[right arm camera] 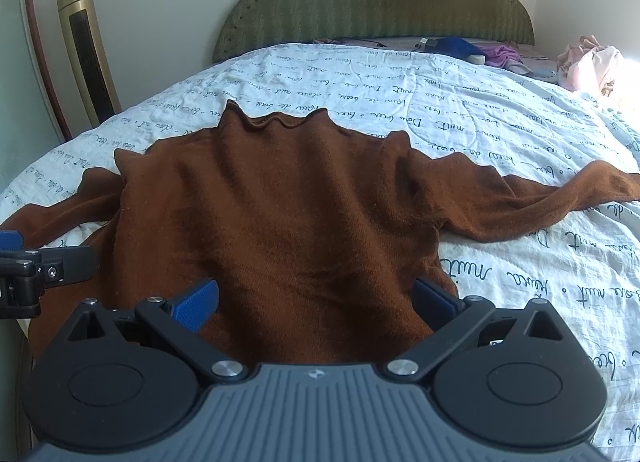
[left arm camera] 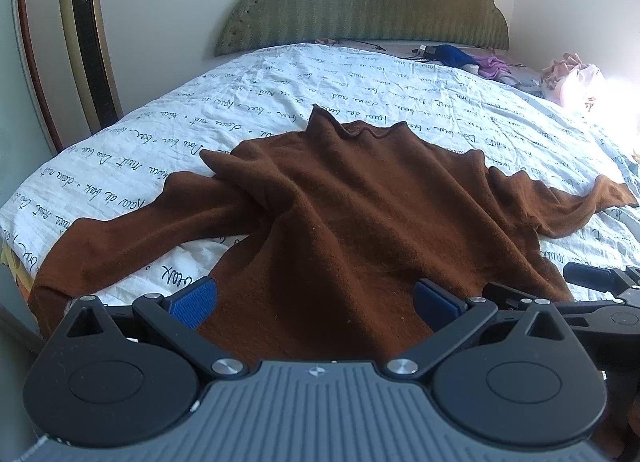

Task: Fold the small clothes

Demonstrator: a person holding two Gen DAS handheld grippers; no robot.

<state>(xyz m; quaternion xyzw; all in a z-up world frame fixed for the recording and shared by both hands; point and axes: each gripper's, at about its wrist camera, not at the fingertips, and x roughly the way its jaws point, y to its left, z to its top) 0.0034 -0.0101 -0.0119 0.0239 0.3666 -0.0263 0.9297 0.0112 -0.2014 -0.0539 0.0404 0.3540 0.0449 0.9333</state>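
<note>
A brown long-sleeved sweater (left arm camera: 360, 214) lies spread face down on the bed, collar toward the headboard, hem toward me. It also shows in the right wrist view (right arm camera: 288, 214). Its left sleeve (left arm camera: 132, 238) runs toward the bed's left edge; its right sleeve (right arm camera: 560, 194) stretches right. My left gripper (left arm camera: 316, 300) is open, its blue pads over the hem's left part. My right gripper (right arm camera: 316, 298) is open over the hem's right part. Neither holds cloth. The right gripper (left arm camera: 592, 286) shows at the left view's right edge; the left gripper (right arm camera: 28, 266) at the right view's left edge.
The bed has a white quilt (left arm camera: 360, 86) with black script and a green headboard (left arm camera: 360, 2). Blue and purple clothes (left arm camera: 472, 58) and a pink pile (left arm camera: 572, 78) lie at the far right. A gold tower fan (left arm camera: 88, 38) stands left of the bed.
</note>
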